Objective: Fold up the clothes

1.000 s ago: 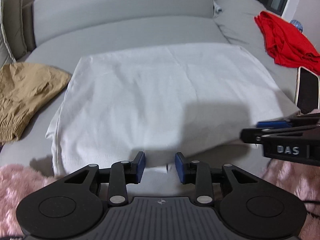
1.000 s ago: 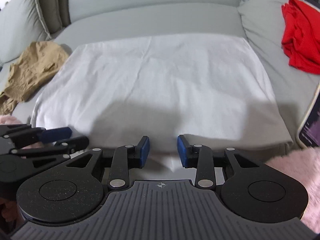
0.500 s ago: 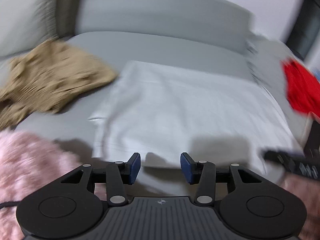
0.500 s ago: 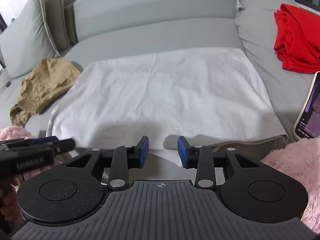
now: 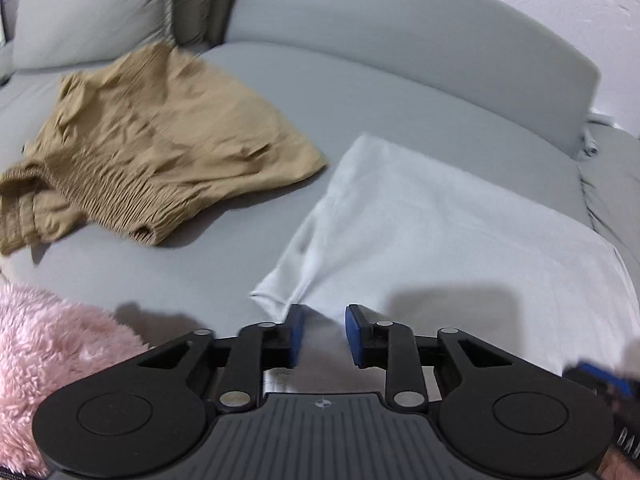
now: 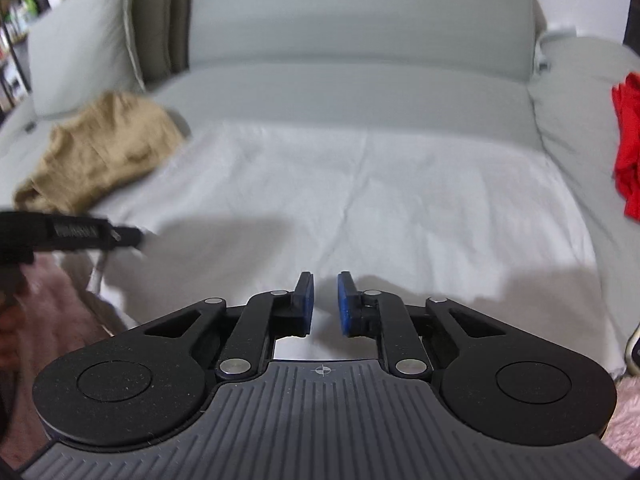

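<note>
From the left wrist, we saw our left gripper [image 5: 323, 330] at the near left corner of the white shirt [image 5: 460, 240], which lay flat on the grey sofa [image 5: 240, 220]. Its jaws had just been closing, with a gap left and cloth showing between them — whether the pads pressed it we could not tell. Tan shorts [image 5: 152, 152] lay apart to the left.

From the right wrist, our right gripper [image 6: 325, 304] hung over the shirt's [image 6: 360, 208] near edge — jaws just narrowed, a slim gap left, whether pinching the cloth we could not tell. A red garment [image 6: 626, 148] lay at the far right.
</note>
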Demonstrator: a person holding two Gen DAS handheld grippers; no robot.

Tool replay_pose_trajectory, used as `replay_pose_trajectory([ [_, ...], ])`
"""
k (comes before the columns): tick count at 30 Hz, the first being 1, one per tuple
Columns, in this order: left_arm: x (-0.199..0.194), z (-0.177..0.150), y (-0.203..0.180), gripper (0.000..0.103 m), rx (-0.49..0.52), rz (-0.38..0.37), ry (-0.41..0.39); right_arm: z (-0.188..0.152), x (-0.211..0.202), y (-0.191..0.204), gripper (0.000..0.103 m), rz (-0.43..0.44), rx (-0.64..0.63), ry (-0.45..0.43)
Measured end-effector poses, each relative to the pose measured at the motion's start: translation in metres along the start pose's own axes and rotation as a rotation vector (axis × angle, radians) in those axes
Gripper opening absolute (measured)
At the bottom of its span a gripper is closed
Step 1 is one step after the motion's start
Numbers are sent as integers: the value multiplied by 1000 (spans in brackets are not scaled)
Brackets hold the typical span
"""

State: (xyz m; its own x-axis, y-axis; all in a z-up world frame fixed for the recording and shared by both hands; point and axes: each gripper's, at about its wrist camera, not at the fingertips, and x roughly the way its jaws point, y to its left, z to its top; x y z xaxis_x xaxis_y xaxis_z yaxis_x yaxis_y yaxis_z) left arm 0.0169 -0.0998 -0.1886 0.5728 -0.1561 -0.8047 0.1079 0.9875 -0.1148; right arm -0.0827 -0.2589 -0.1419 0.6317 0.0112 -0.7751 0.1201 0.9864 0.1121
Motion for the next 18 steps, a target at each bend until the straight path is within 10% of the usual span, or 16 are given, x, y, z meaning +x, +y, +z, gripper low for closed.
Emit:
replay_pose_trajectory([
  [5,-33,-8,-22,25,115,20,-103,-15,-23,-7,18,2,33,37],
  [18,-48,-39,-162,28,487,-295,-53,-14,-60,-137,25,-165,409,-112],
])
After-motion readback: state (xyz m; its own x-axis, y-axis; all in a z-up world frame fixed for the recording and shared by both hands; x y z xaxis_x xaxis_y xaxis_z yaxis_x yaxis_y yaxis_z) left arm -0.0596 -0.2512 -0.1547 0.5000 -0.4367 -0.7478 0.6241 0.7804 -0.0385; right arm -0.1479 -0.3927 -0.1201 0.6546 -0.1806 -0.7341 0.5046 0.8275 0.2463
